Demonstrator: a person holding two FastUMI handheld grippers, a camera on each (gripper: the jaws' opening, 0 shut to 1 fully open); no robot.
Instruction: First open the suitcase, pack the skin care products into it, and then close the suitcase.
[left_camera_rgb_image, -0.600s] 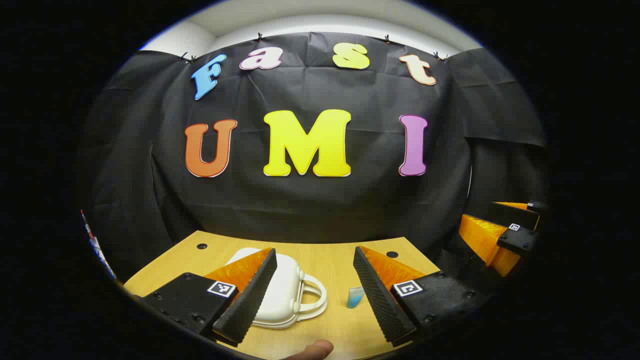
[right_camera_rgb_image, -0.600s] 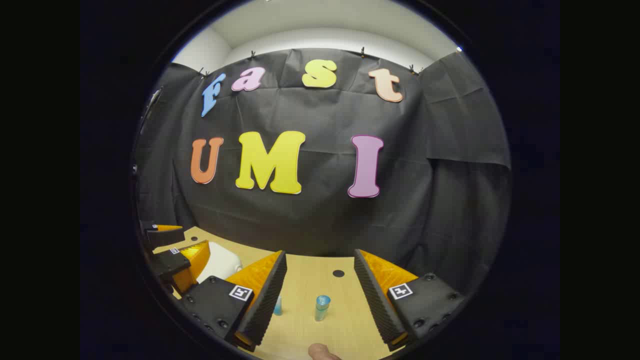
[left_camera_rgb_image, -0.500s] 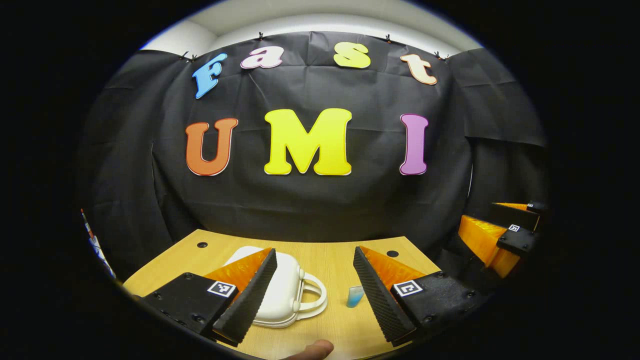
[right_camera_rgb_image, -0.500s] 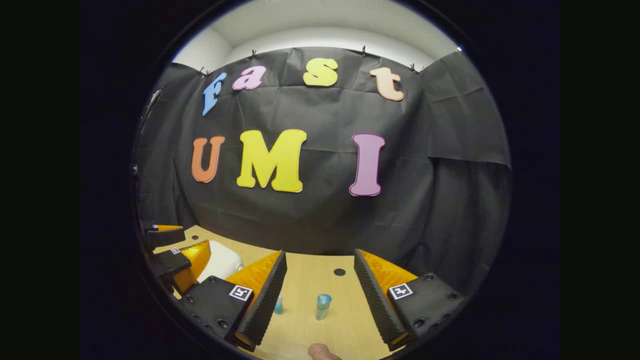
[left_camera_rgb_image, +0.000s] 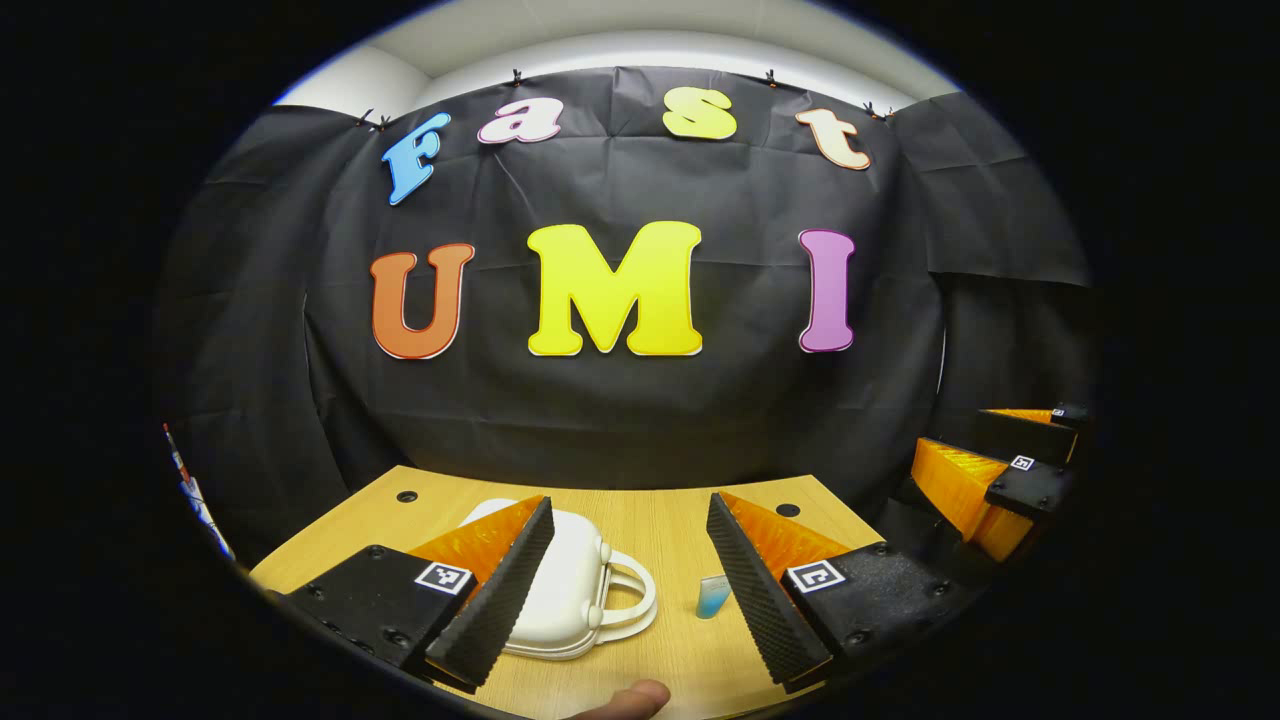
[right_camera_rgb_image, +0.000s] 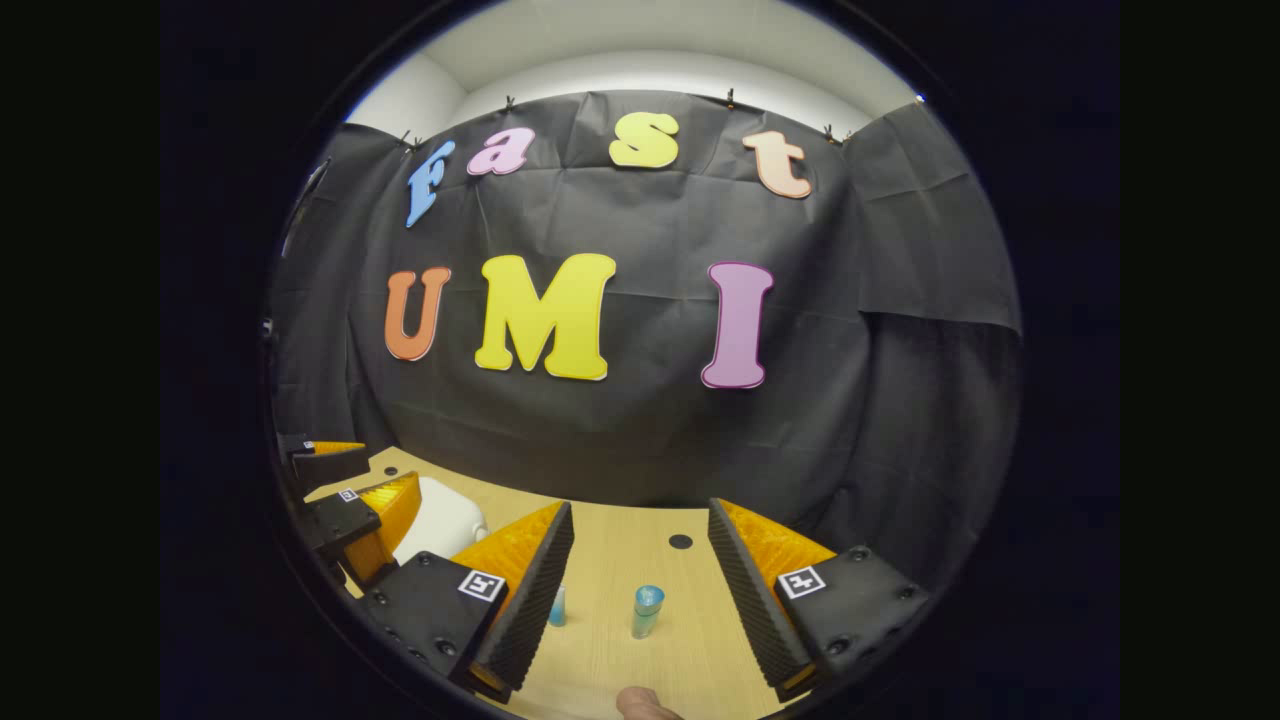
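In the left gripper view, the left claw (left_camera_rgb_image: 630, 585) stood wide open above the wooden desk (left_camera_rgb_image: 660, 520), holding nothing, its two fingers spread toward 7 and 5 o'clock at the bottom of the view. The white suitcase (left_camera_rgb_image: 565, 590) lay closed and flat on the desk at about 6 to 7 o'clock, partly hidden behind the claw's left finger (left_camera_rgb_image: 495, 590), with its looped handle (left_camera_rgb_image: 630, 600) pointing toward the gap between the fingers. A small blue skin care bottle (left_camera_rgb_image: 712, 596) stood upright on the desk just beside the claw's right finger, apart from the suitcase handle. The right claw (left_camera_rgb_image: 985, 465) showed at 4 o'clock, off the desk's edge, well apart from the suitcase. A fingertip (left_camera_rgb_image: 630, 700) of the person showed at 6 o'clock.

In the right gripper view, the right claw (right_camera_rgb_image: 640, 590) was likewise wide open and empty over the desk (right_camera_rgb_image: 690, 640). Between its fingers, at 6 o'clock, a taller blue-green bottle (right_camera_rgb_image: 646, 611) stood upright, touching neither finger. The small blue skin care bottle (right_camera_rgb_image: 557, 606) stood just beside the claw's left finger. The white suitcase (right_camera_rgb_image: 440, 520) lay at 8 o'clock, half covered by the left claw (right_camera_rgb_image: 350, 490), whose fingers were parted. A dark round hole (right_camera_rgb_image: 680, 541) sat in the desk beyond the bottles.
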